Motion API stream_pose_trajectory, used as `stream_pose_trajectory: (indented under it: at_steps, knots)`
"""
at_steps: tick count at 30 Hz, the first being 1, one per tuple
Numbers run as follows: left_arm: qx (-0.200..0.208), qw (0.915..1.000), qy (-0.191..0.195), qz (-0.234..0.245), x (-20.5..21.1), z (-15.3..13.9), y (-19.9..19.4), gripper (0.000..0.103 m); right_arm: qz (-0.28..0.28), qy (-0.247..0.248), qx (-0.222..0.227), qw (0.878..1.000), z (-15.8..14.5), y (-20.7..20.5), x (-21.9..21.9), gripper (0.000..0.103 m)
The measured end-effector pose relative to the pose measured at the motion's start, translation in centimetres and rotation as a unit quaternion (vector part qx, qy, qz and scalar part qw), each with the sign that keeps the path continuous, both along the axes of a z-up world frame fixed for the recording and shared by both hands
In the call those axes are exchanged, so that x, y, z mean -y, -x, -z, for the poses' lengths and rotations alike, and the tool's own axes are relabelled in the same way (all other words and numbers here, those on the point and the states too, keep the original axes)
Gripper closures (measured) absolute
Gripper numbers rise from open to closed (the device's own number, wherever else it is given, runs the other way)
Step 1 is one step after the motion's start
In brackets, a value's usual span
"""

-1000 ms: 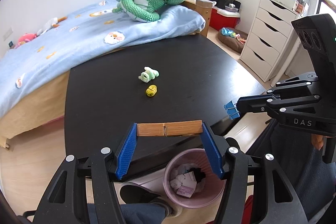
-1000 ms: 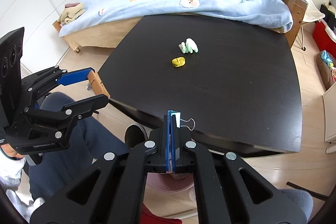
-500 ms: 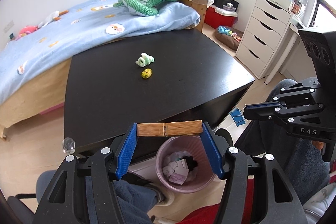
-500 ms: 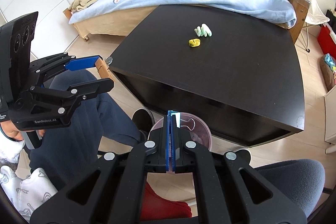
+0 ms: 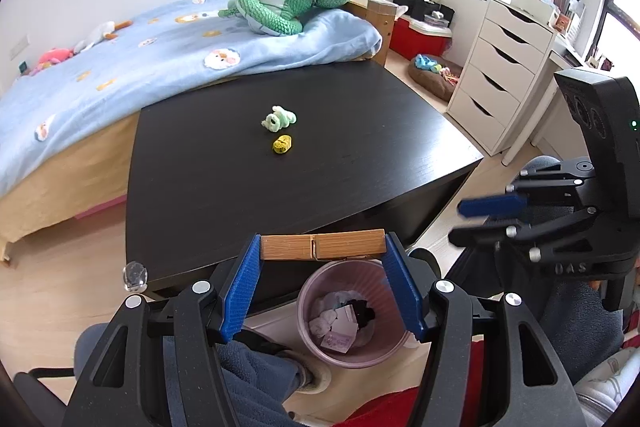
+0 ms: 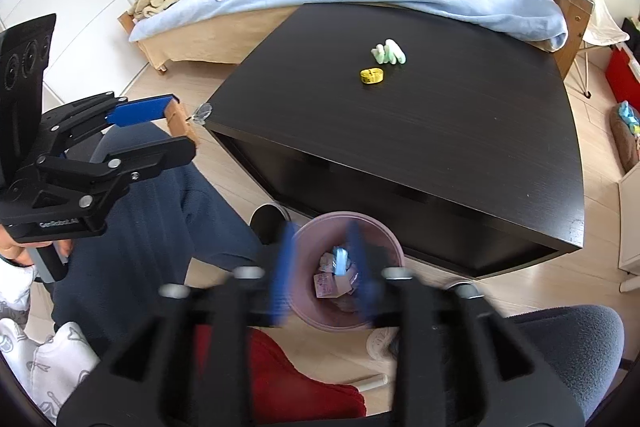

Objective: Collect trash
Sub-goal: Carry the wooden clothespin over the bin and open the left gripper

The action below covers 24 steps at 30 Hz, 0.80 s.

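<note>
Overhead, clothespin [image 5: 323,246] above bin [image 5: 352,315]

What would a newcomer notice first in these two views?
The wooden clothespin clamped across the left gripper, right above the pink bin on the floor by the black table. Next, the blurred right gripper, jaws apart over that bin, and the big green plush on the bed.

Bare wooden clothespin [image 5: 323,246], ribbed pink plastic bin [image 5: 320,349], matt dark wood-grain table [image 5: 320,179], soft blue cloth blanket [image 5: 160,67]
</note>
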<state>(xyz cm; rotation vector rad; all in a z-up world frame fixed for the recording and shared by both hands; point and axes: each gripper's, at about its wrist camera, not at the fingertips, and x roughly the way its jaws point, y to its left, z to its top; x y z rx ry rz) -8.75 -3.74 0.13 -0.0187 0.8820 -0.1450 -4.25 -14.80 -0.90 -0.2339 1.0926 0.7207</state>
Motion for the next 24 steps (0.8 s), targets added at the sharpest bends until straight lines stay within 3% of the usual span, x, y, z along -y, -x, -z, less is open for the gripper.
stream_pose_trajectory:
  at_steps: [1, 5, 24]
  knots:
    - [0.0, 1.0, 0.001, 0.001, 0.0, 0.0, 0.0, 0.044, 0.005, -0.005, 0.004, 1.0, -0.1, 0.0, 0.2, 0.02]
    - [-0.002, 1.0, 0.003, 0.004, 0.1, 0.0, 0.1, 0.044, 0.019, -0.005, 0.016, 1.0, -0.3, -0.4, 0.6, 0.003]
    - [-0.005, 0.9995, 0.011, 0.03, 1.2, -0.2, 0.0, 0.044, 0.07, 0.017, 0.044, 0.996, -1.3, -1.2, 2.6, 0.003]
